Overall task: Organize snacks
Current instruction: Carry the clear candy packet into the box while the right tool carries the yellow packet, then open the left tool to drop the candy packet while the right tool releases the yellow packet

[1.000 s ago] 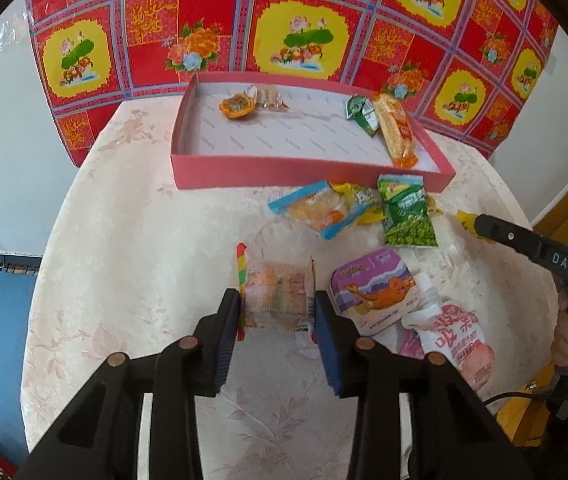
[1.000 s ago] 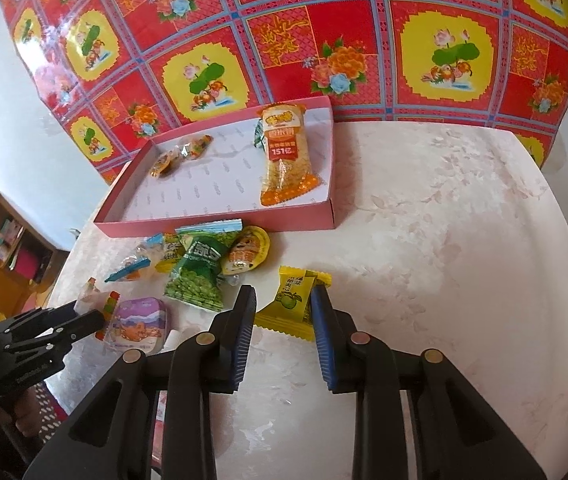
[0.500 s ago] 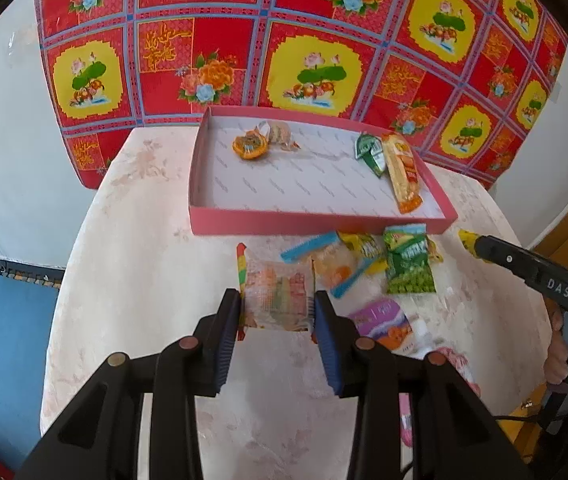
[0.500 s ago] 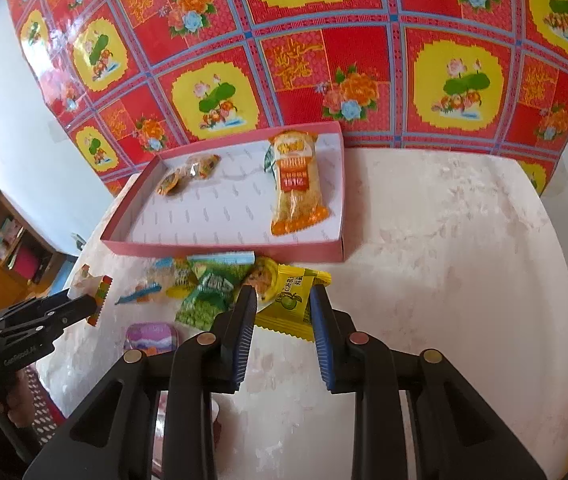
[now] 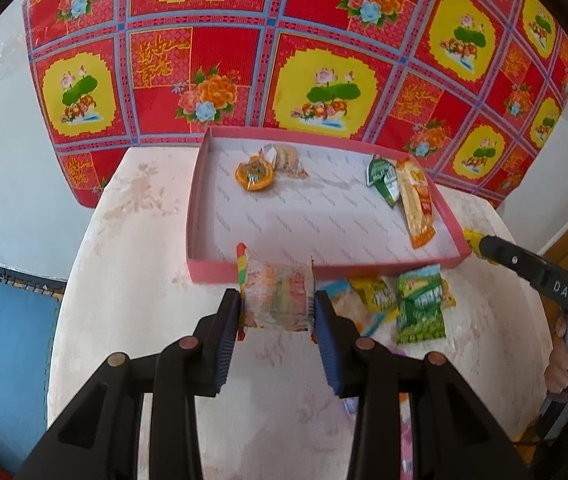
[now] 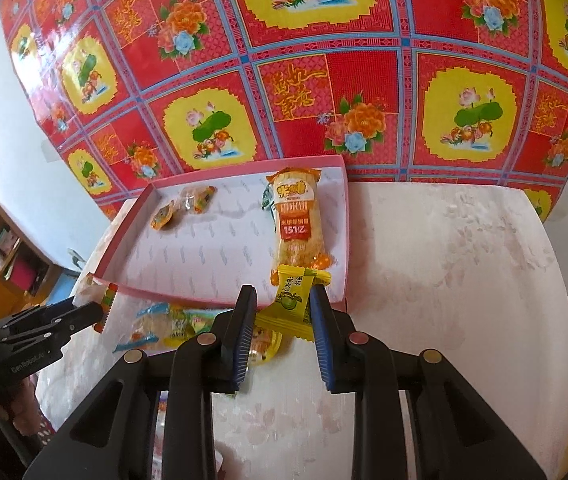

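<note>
My left gripper (image 5: 278, 304) is shut on a clear snack packet with a striped edge (image 5: 276, 294) and holds it above the table at the pink tray's (image 5: 212, 270) front left corner. My right gripper (image 6: 284, 300) is shut on a yellow candy packet with a green apple (image 6: 293, 300), lifted at the tray's (image 6: 345, 240) front right corner. In the tray lie an orange jelly cup (image 5: 254, 174), a clear wrapped snack (image 5: 285, 158), a green packet (image 5: 381, 174) and a long orange rice cracker pack (image 6: 297, 220).
On the table before the tray lie a green pea bag (image 5: 419, 306), a yellow packet (image 5: 373, 294) and a blue-edged packet (image 5: 343, 308). A red patterned cloth (image 5: 284, 40) hangs behind. The table edge drops off at left and right.
Both grippers have lifted their packets off the table and carried them forward to the tray's front edge. The loose snacks have dropped lower in both views.
</note>
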Tool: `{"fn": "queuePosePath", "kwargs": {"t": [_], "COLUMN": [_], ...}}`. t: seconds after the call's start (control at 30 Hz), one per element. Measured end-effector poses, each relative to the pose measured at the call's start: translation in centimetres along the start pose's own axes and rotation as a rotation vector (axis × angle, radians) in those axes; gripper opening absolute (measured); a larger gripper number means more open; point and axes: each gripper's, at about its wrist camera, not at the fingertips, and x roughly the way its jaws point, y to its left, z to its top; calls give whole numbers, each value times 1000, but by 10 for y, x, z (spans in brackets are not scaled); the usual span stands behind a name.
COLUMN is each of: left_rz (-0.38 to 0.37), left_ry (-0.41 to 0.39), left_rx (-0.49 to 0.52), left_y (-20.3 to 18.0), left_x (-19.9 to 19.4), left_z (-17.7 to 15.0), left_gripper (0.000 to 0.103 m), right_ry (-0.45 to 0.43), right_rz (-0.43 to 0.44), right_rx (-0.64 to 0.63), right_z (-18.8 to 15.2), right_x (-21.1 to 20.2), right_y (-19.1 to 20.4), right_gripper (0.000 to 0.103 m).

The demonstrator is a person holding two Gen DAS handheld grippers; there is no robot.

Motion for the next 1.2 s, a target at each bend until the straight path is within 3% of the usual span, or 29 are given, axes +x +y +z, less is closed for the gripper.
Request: {"fn": "queuePosePath", "kwargs": {"t": [0.43,1.2], "left_rz": [13,28], "left_ry": [-3,29], "left_rx": [-25,-18], "left_y": [-4,-4], "left_x": [33,75], "left_z": [34,46], "left_gripper": [39,39], "right_ry": [-8,14], "right_rz": [-9,3], "right_rx": [15,17], "right_z": [14,19], "right_x": [25,56], "right_y": [-7,-17], "right_gripper": [29,28]}}
